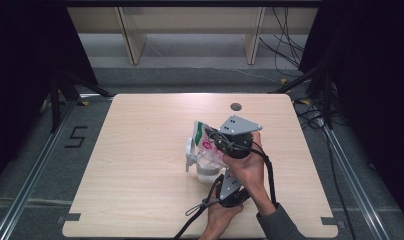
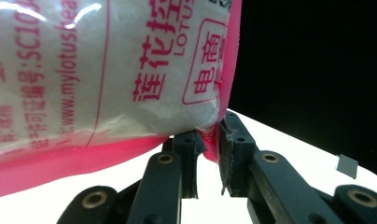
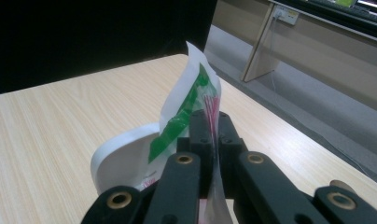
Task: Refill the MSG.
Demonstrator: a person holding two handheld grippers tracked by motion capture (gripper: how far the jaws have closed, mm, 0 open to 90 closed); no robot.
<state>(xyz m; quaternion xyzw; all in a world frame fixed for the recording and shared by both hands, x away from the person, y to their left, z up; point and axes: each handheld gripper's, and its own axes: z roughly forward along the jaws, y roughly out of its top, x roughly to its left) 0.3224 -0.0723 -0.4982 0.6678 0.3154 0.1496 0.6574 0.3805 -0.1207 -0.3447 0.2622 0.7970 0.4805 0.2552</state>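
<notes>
The bag (image 2: 107, 74) is clear with pink edges, red lettering and a green stripe; the table (image 1: 140, 150) is pale wood-grain.

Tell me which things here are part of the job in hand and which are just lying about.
In the job:
- bag, pinched by both grippers
- white cup under it
- left gripper
- right gripper

Lying about:
- table
- cables on the floor
- wooden bench legs behind

Bag (image 1: 206, 140) above cup (image 1: 206, 170), mid-table (image 1: 140, 150), between both grippers' fingers (image 3: 203, 135).
</notes>
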